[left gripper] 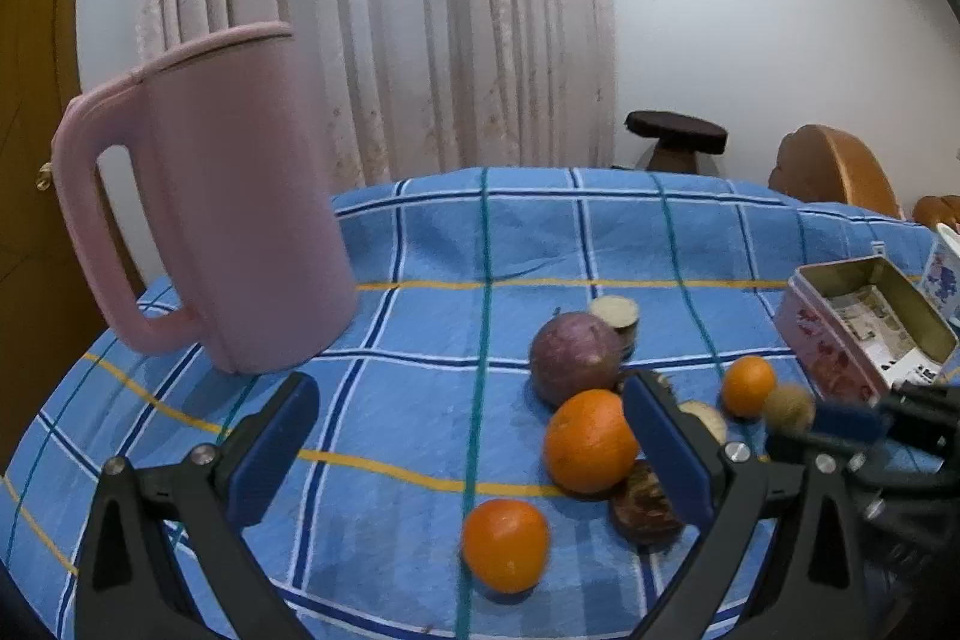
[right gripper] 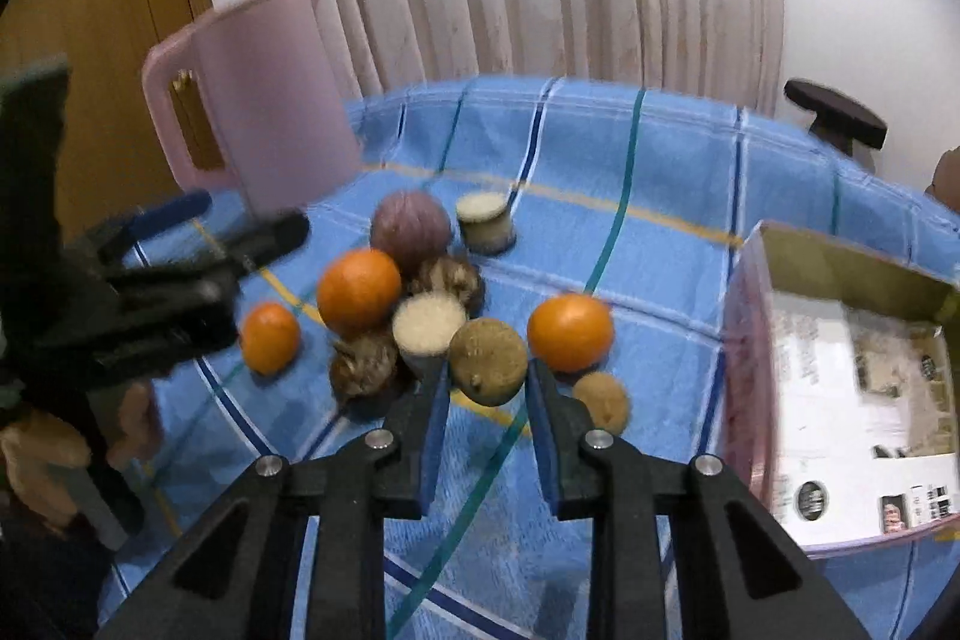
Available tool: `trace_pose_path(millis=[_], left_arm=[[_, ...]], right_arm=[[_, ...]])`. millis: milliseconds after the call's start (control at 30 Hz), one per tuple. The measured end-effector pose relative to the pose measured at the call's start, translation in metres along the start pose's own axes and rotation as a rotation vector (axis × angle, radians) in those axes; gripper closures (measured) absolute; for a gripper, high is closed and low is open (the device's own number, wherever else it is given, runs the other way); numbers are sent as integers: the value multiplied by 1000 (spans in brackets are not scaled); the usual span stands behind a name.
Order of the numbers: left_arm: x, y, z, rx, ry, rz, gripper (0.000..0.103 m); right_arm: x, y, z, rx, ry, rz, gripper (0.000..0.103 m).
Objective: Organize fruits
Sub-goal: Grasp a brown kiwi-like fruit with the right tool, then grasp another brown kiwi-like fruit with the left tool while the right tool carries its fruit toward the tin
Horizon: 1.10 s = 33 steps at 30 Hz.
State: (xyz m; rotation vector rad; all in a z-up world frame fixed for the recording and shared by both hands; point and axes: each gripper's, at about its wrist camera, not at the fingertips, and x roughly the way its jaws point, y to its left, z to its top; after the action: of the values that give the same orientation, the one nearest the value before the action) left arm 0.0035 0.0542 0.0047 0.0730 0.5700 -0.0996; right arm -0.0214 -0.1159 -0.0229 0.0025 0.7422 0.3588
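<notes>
Several fruits lie bunched on the blue checked cloth: a large orange [left gripper: 591, 439] [right gripper: 359, 289], a small orange [left gripper: 506, 544] [right gripper: 270, 337], a third orange [left gripper: 747, 385] [right gripper: 570, 331] and a purple round fruit [left gripper: 573, 358] [right gripper: 410, 226]. My right gripper [right gripper: 489, 377] [left gripper: 798, 418] is shut on a rough brown round fruit [right gripper: 489, 361] [left gripper: 789, 407] beside the third orange. My left gripper [left gripper: 474, 436] [right gripper: 180, 268] stands wide open just above the cloth, the small orange between its fingers and untouched.
An open tin box [left gripper: 816, 340] [right gripper: 840, 268] with printed paper inside sits at the right. A tall pink jug [left gripper: 228, 220] [right gripper: 264, 100] stands at the left. Cut pale cylinders [right gripper: 485, 217], dark brown fruits [right gripper: 363, 364] and another small brown fruit [right gripper: 602, 400] lie among the oranges.
</notes>
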Motion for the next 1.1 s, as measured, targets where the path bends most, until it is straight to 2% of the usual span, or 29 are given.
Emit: trace_pose_path(millis=[100, 233, 300, 400, 467, 567, 733, 900, 967, 1067, 1100], left_arm=[[-4, -8, -1, 4, -20, -108, 1], [-3, -33, -5, 34, 21, -261, 18], [-5, -54, -8, 80, 43, -340, 19], [-8, -80, -10, 137, 58, -417, 18], [-8, -97, -11, 163, 83, -457, 23], [1, -117, -13, 190, 137, -466, 31], [27, -139, -15, 204, 246, -472, 57], [39, -150, -15, 208, 271, -436, 58], [50, -153, -15, 205, 314, -418, 61], [52, -154, -13, 191, 310, -417, 62], [54, -154, -13, 190, 313, -413, 66]], right_arm=[[-18, -4, 7, -5, -68, -40, 75], [-43, -23, 11, -18, -127, -159, 75], [-52, -44, 12, 6, -143, -195, 75], [-67, -71, 9, 49, -166, -242, 75], [-74, -83, 9, 59, -178, -273, 75], [-83, -96, 8, 89, -190, -275, 75], [-86, -102, 7, 99, -198, -278, 75], [-87, -105, 6, 107, -197, -278, 75], [-89, -107, 5, 111, -197, -276, 75], [-89, -109, 6, 115, -196, -279, 75], [-89, -109, 7, 119, -195, -279, 75]])
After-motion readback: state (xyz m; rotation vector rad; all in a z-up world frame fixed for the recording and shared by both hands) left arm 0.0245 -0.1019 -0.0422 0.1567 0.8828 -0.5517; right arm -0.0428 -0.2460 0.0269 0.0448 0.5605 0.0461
